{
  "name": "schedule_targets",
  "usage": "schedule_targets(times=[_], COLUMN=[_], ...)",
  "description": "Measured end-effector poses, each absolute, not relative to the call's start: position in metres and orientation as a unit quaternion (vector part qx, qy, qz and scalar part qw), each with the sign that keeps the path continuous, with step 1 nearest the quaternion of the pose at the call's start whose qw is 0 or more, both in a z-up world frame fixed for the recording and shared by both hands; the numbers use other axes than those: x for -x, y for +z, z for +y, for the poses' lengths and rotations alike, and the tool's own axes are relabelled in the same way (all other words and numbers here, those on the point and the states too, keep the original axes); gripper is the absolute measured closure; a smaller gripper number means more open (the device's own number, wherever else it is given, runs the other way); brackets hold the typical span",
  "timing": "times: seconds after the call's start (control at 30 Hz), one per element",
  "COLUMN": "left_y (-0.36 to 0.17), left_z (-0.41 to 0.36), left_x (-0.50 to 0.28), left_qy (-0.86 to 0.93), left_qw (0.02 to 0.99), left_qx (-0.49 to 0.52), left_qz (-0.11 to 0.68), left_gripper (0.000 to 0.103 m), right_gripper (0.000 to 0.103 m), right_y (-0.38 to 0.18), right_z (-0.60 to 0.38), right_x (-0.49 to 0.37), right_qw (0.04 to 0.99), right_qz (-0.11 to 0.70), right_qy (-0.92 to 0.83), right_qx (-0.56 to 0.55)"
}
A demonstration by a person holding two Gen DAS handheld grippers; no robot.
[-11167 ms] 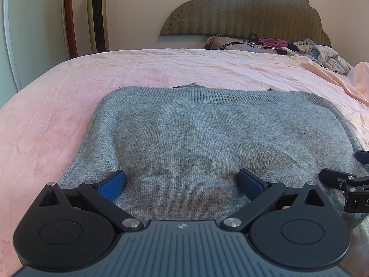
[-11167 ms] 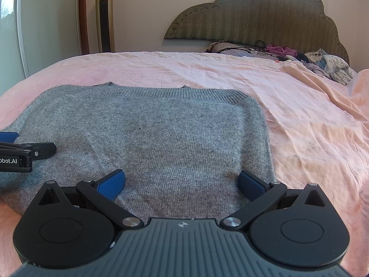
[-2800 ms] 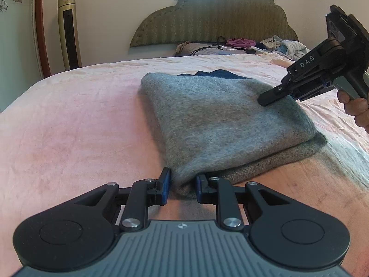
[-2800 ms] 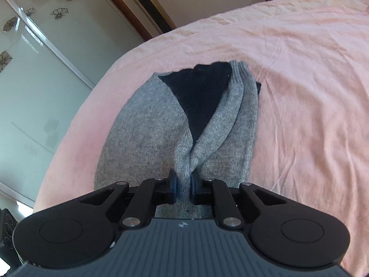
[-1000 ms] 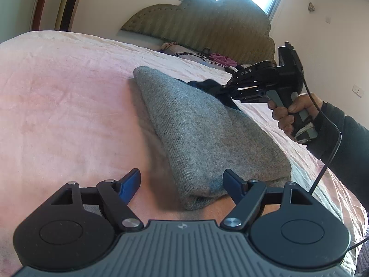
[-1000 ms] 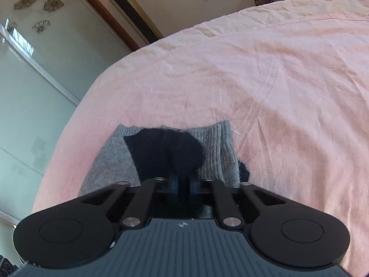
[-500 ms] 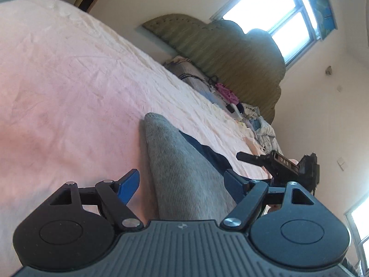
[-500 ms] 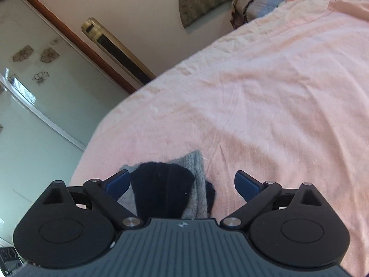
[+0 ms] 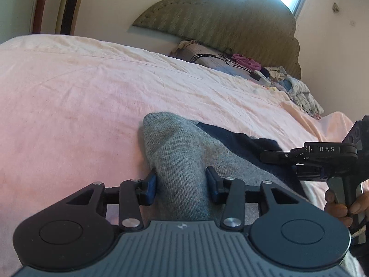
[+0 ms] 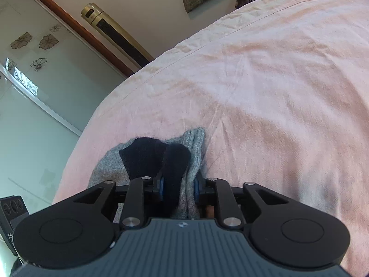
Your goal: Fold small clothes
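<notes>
A grey knit sweater (image 9: 184, 152) with a dark navy inner layer (image 9: 233, 138) lies folded on the pink bedsheet (image 9: 80, 92). My left gripper (image 9: 181, 182) is shut on the thick grey folded end, its blue pads pressing both sides. My right gripper (image 10: 178, 188) is shut on the sweater's other end (image 10: 196, 152), clamping grey knit and the navy layer (image 10: 156, 157). The right gripper also shows in the left wrist view (image 9: 309, 154), at the right, held by a hand.
A green padded headboard (image 9: 219, 20) stands at the far end, with loose clothes and cables (image 9: 288, 80) piled below it. A gold tower fan (image 10: 115, 32) and a glass wardrobe door (image 10: 30, 87) stand at the bed's left side.
Half a second ago both grippers were open around the folded sweater's ends. Both have now closed on the fabric. Earlier the sweater lay flat and unfolded.
</notes>
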State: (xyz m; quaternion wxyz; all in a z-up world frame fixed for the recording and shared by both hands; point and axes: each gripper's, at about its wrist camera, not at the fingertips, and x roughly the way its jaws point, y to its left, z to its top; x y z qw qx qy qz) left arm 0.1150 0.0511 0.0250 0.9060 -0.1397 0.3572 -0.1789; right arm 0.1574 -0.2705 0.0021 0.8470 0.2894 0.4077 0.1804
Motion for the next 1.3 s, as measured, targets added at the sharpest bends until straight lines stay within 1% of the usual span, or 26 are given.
schedule_targets(times=[0.03, 0.1, 0.17, 0.23, 0.27, 0.33, 0.37, 0.4, 0.47, 0.57, 0.6, 0.63, 0.67, 0.7, 0.73, 0.77, 0.8, 0.87, 0.9, 1.0, 1.03, 1.07, 1.1, 1.17, 1.2, 1.3], left_y=[0.028, 0.031, 0.027, 0.021, 0.018, 0.020, 0.022, 0.024, 0.027, 0.028, 0.027, 0.027, 0.026, 0.024, 0.022, 0.022, 0.022, 0.022, 0.024, 0.042, 0.051, 0.058, 0.063, 0.065, 0.062, 0.032], left_z=[0.058, 0.074, 0.080, 0.076, 0.070, 0.056, 0.050, 0.048, 0.048, 0.054, 0.058, 0.061, 0.064, 0.065, 0.062, 0.058, 0.054, 0.056, 0.058, 0.053, 0.048, 0.040, 0.031, 0.009, -0.004, -0.030], left_x=[-0.109, -0.091, -0.077, -0.072, -0.070, -0.066, -0.063, -0.060, -0.051, -0.041, -0.039, -0.035, -0.031, -0.028, -0.028, -0.024, -0.021, -0.017, -0.015, 0.009, 0.023, 0.039, 0.055, 0.076, 0.078, 0.064], left_qy=[-0.179, -0.203, -0.241, -0.249, -0.243, -0.225, -0.220, -0.219, -0.220, -0.230, -0.239, -0.250, -0.258, -0.264, -0.263, -0.249, -0.228, -0.232, -0.234, -0.197, -0.186, -0.180, -0.179, -0.207, -0.222, -0.226], left_qw=[0.900, 0.880, 0.854, 0.840, 0.843, 0.865, 0.871, 0.872, 0.875, 0.863, 0.852, 0.843, 0.837, 0.833, 0.835, 0.849, 0.864, 0.867, 0.865, 0.897, 0.911, 0.924, 0.935, 0.942, 0.937, 0.913], left_qx=[0.157, 0.196, 0.231, 0.240, 0.229, 0.181, 0.160, 0.151, 0.128, 0.143, 0.159, 0.174, 0.190, 0.202, 0.198, 0.174, 0.134, 0.117, 0.112, 0.049, 0.021, -0.011, -0.040, -0.076, -0.088, -0.111], left_qz=[0.365, 0.382, 0.400, 0.418, 0.422, 0.410, 0.410, 0.412, 0.412, 0.427, 0.437, 0.443, 0.443, 0.442, 0.440, 0.432, 0.429, 0.426, 0.430, 0.393, 0.367, 0.336, 0.302, 0.253, 0.256, 0.322], left_gripper=[0.045, 0.035, 0.034, 0.036, 0.038, 0.053, 0.054, 0.055, 0.055, 0.053, 0.046, 0.032, 0.028, 0.028, 0.037, 0.056, 0.084, 0.085, 0.085, 0.078, 0.077, 0.077, 0.077, 0.067, 0.060, 0.059], right_gripper=[0.063, 0.023, 0.003, 0.005, 0.012, 0.029, 0.055, 0.066, 0.077, 0.072, 0.059, 0.053, 0.039, 0.026, 0.025, 0.032, 0.051, 0.077, 0.084, 0.082, 0.079, 0.065, 0.059, 0.059, 0.058, 0.050], right_y=[0.005, 0.015, 0.023, 0.020, 0.017, 0.021, 0.023, 0.023, 0.019, 0.023, 0.026, 0.027, 0.028, 0.028, 0.028, 0.024, 0.022, 0.024, 0.022, 0.018, 0.021, 0.026, 0.033, 0.054, 0.061, 0.059], right_z=[-0.272, -0.273, -0.273, -0.268, -0.262, -0.246, -0.239, -0.242, -0.261, -0.262, -0.259, -0.258, -0.258, -0.259, -0.259, -0.255, -0.248, -0.243, -0.250, -0.267, -0.266, -0.264, -0.261, -0.243, -0.231, -0.197], right_x=[-0.154, -0.138, -0.113, -0.094, -0.088, -0.076, -0.075, -0.075, -0.076, -0.066, -0.063, -0.062, -0.058, -0.053, -0.048, -0.043, -0.036, -0.025, -0.024, -0.017, -0.012, -0.005, 0.002, 0.022, 0.028, 0.021], right_qw=[0.841, 0.836, 0.837, 0.824, 0.821, 0.850, 0.857, 0.856, 0.846, 0.848, 0.847, 0.840, 0.831, 0.822, 0.816, 0.812, 0.824, 0.853, 0.850, 0.842, 0.845, 0.850, 0.858, 0.886, 0.895, 0.892], right_qz=[0.412, 0.418, 0.413, 0.427, 0.434, 0.422, 0.427, 0.433, 0.440, 0.442, 0.443, 0.450, 0.457, 0.458, 0.456, 0.458, 0.453, 0.439, 0.439, 0.437, 0.434, 0.431, 0.424, 0.380, 0.360, 0.364], right_qy=[0.178, 0.184, 0.201, 0.221, 0.226, 0.218, 0.212, 0.211, 0.216, 0.213, 0.212, 0.210, 0.212, 0.220, 0.231, 0.241, 0.242, 0.231, 0.237, 0.239, 0.233, 0.222, 0.209, 0.216, 0.224, 0.243], right_qx=[-0.301, -0.305, -0.299, -0.299, -0.294, -0.230, -0.198, -0.188, -0.211, -0.202, -0.204, -0.218, -0.236, -0.255, -0.270, -0.270, -0.241, -0.162, -0.167, -0.208, -0.207, -0.207, -0.202, -0.157, -0.137, -0.109])
